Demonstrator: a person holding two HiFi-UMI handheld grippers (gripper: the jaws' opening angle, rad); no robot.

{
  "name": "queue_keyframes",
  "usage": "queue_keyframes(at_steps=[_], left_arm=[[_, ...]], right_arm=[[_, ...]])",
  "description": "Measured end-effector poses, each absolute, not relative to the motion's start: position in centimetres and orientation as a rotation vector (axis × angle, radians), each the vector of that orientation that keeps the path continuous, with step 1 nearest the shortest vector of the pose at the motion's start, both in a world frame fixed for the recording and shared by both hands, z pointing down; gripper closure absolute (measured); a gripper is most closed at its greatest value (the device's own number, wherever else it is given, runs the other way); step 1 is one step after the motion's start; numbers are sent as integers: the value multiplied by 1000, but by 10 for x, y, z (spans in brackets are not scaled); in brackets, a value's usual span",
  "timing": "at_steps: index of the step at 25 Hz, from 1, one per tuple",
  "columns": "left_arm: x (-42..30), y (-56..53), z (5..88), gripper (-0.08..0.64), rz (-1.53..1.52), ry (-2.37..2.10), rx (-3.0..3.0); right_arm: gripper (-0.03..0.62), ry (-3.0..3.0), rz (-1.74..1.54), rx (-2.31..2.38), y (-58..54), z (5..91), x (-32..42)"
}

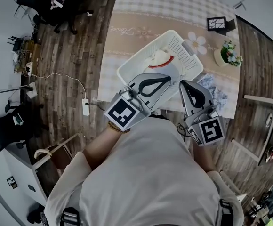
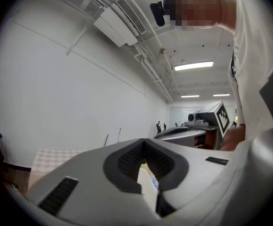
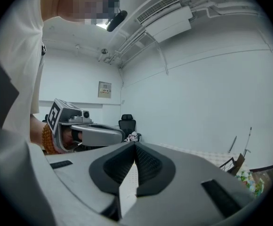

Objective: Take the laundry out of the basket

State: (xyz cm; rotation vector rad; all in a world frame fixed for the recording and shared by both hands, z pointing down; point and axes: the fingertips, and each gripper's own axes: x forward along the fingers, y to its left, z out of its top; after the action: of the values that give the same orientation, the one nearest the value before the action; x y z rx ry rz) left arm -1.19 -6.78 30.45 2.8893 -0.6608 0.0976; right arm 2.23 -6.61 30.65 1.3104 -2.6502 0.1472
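Observation:
A white slatted laundry basket (image 1: 186, 55) stands askew on the checked tablecloth. In it lies a white garment with a red trim (image 1: 159, 59). My left gripper (image 1: 168, 78) hovers over the basket's near edge, jaws shut with nothing between them. My right gripper (image 1: 182, 83) sits just to its right by the basket's near corner, also shut and empty. In the left gripper view the shut left gripper (image 2: 144, 144) points level toward a white wall, with the right gripper (image 2: 207, 125) beside it. The right gripper view shows the shut right gripper (image 3: 134, 145) and the left gripper (image 3: 82, 132) alongside.
A crumpled blue-and-white cloth (image 1: 215, 92) lies on the table right of the basket. A black lantern frame (image 1: 217, 23) and a flower pot (image 1: 229, 53) stand at the far right. A chair with clothes (image 1: 56, 3) and a power strip (image 1: 85, 107) are on the wooden floor at left.

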Motion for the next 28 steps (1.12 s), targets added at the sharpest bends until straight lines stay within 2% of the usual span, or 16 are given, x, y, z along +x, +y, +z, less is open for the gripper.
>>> queue_keyframes(at_steps=[7, 10, 11, 16, 22, 24, 27, 28], left_arm=[[-11, -93, 359, 515, 557, -580, 3067], [-13, -99, 391, 434, 771, -492, 3028], [-12, -100, 402, 420, 833, -462, 3018], [0, -114, 450, 366, 1097, -331, 2998], [11, -121, 526, 274, 1444, -156, 2868], [14, -122, 551, 261, 1527, -134, 2807], [20, -123, 579, 247, 1586, -130, 2734], [22, -123, 588, 245, 1595, -133, 2708]], right_arm=[[566, -2477, 79, 1136, -94, 340, 28], [561, -2431, 34, 1052, -106, 361, 24], [550, -2419, 25, 1017, -109, 371, 22], [387, -2264, 16, 780, -121, 431, 16], [346, -2018, -97, 459, -140, 503, 15], [307, -1960, -118, 361, -147, 527, 15], [301, -1910, -126, 241, -155, 564, 13], [267, -1886, -126, 201, -154, 578, 13]])
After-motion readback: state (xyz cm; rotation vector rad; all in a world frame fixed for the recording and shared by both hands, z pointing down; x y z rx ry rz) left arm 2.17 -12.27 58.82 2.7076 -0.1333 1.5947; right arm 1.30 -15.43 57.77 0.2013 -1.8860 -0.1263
